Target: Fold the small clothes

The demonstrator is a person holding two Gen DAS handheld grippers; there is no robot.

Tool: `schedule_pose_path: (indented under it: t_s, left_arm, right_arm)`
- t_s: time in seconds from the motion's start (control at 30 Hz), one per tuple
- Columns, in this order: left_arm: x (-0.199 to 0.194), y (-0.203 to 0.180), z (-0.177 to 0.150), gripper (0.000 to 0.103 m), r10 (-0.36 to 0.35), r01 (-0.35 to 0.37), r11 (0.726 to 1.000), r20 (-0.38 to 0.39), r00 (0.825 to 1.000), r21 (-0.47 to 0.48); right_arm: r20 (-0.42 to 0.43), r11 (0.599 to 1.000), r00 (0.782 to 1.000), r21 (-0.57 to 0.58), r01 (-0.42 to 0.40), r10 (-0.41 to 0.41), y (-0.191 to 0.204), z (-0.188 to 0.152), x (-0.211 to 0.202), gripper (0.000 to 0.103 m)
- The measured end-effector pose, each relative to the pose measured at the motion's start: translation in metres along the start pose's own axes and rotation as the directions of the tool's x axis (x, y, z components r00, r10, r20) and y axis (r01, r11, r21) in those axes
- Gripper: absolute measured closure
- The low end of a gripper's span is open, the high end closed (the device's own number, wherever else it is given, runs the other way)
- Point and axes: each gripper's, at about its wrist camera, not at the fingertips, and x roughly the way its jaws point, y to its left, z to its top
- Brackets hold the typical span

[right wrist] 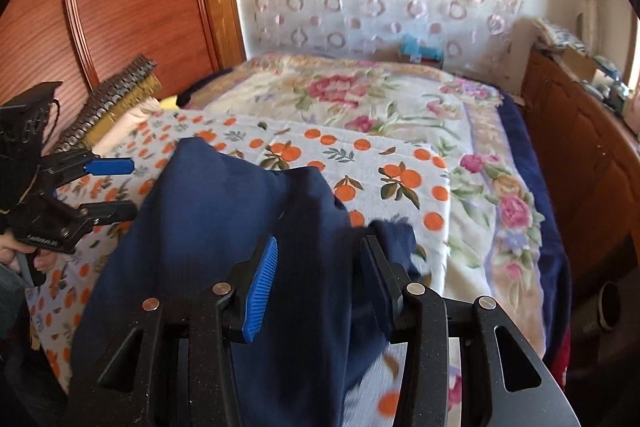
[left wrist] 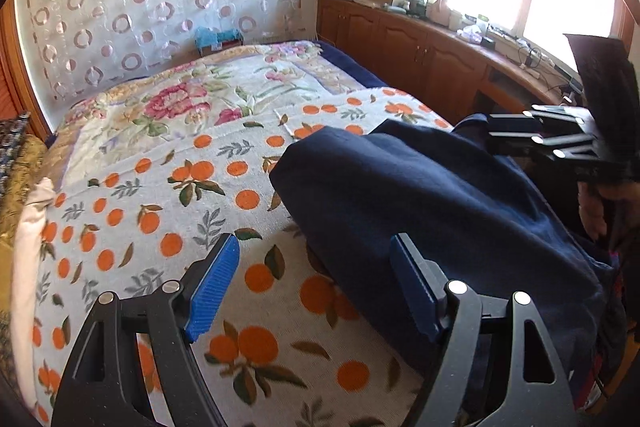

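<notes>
Nearby, navy garment (left wrist: 420, 195) heaped on orange-print sheet (left wrist: 168, 203) at bed's near edge; left gripper (left wrist: 316, 283) wide, empty; right gripper (right wrist: 320, 279) parted, gripping nothing.

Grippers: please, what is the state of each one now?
Left gripper: open, holding nothing.
Right gripper: open above the navy garment, not gripping it.

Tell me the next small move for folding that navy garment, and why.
Probably bring the left tool in over the near edge of the navy garment and close on it. Both tools look open and hold nothing: the right tool stands over the cloth without pinching it, and the garment lies bunched and uneven on the orange-print cloth, so it needs a fresh grip before any neat fold.
</notes>
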Motion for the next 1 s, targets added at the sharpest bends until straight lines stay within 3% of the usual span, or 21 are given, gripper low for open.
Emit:
schedule_pose_path:
  t_s: [0.23, 0.63, 0.67, 0.7, 0.83, 1.0]
  left_arm:
    - [0.030, 0.009, -0.008, 0.025, 0.004, -0.004, 1.000, -0.080, 0.997, -0.005]
    - [0.034, 0.010, -0.013, 0.025, -0.014, 0.014, 1.000, -0.080, 0.997, -0.008]
    - [0.034, 0.009, -0.013, 0.025, -0.015, 0.014, 1.000, -0.078, 0.997, -0.008]
    - [0.034, 0.009, -0.013, 0.025, -0.016, 0.015, 1.000, -0.076, 0.997, -0.007]
    - [0.029, 0.011, -0.010, 0.025, -0.009, 0.008, 1.000, -0.063, 0.998, -0.022]
    - [0.005, 0.004, -0.007, 0.025, -0.020, 0.021, 1.000, 0.007, 1.000, -0.020]
  right_arm:
    - [-0.122, 0.999, 0.992, -0.044, -0.018, 0.013, -0.013, 0.030, 0.043, 0.058]
    - [-0.208, 0.994, 0.972, 0.012, -0.105, 0.105, -0.021, 0.055, 0.081, 0.058]
    - [-0.201, 0.995, 0.974, 0.012, -0.101, 0.101, -0.022, 0.056, 0.079, 0.073]
    - [-0.160, 0.998, 0.985, -0.010, -0.064, 0.061, -0.021, 0.057, 0.073, 0.097]
    - [-0.016, 0.998, 0.998, -0.019, -0.059, 0.059, -0.013, 0.055, 0.035, 0.100]
    - [0.104, 0.999, 0.994, -0.031, 0.034, -0.030, 0.000, 0.051, -0.023, 0.100]
